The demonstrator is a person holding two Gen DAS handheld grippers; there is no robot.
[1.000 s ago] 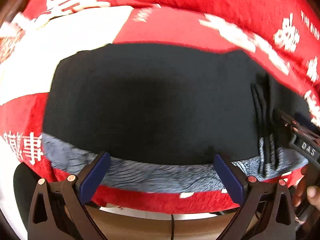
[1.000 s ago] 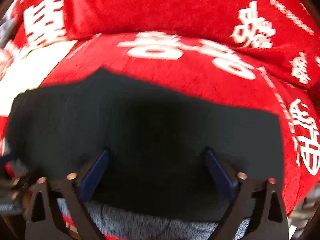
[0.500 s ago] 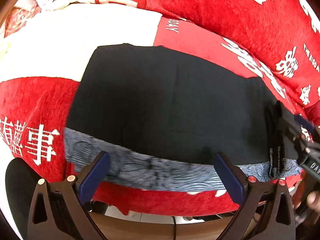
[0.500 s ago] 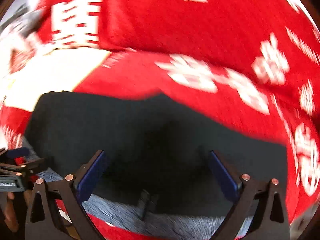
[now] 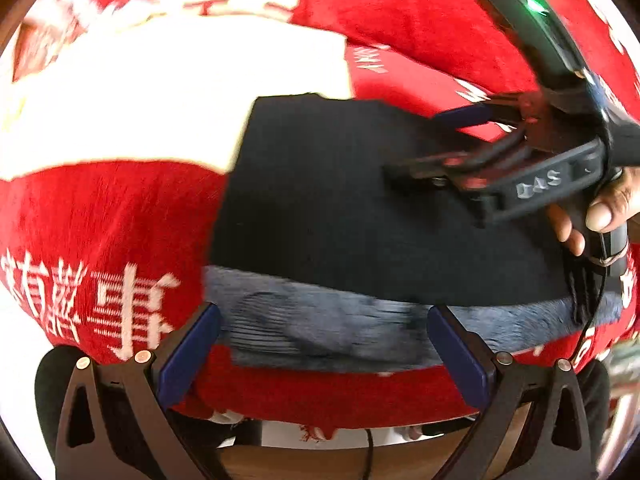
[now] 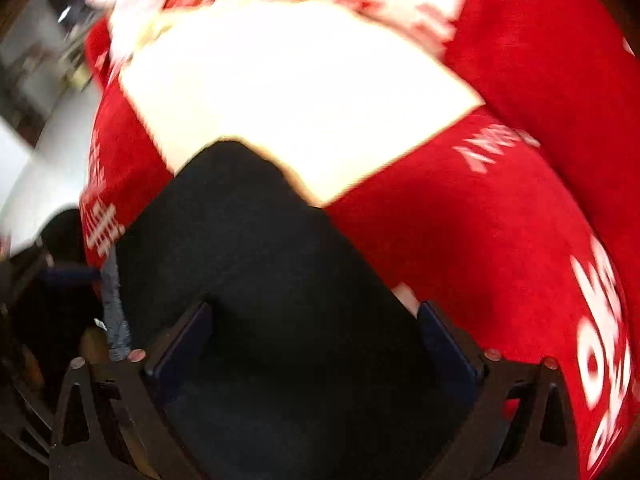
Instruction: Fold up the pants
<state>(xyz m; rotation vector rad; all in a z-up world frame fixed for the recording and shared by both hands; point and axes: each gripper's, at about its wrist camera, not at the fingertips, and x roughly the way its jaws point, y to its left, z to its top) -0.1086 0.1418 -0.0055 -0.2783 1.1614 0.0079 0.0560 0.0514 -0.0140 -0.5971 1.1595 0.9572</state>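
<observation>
Clearly the pants lie spread as a dark, flat, roughly rectangular panel on a red blanket with white lettering and a broad white patch, and a grey ribbed band, seemingly the inside of the waistband, shows along the near edge. The left gripper hangs over that near edge with its blue-padded fingers spread wide and nothing between them. In the left wrist view the right gripper reaches in over the far right part of the cloth, held by a hand at the frame's edge; its own camera shows its fingers parted, low over the black fabric and empty, though motion blur hides whether the tips touch the cloth. The pants look soft, light and limp, likely a knit with a fleecy lining, so they should drape and sag when lifted, not hold a line, and the plush blanket may drag at them. A sensible hold, to my mind, is a pinch through all layers at two corners of one short end, one gripper to each, keeping the edge taut while it is carried over. The thicker waistband offers the firmest bite; a thin single layer could slip out.
</observation>
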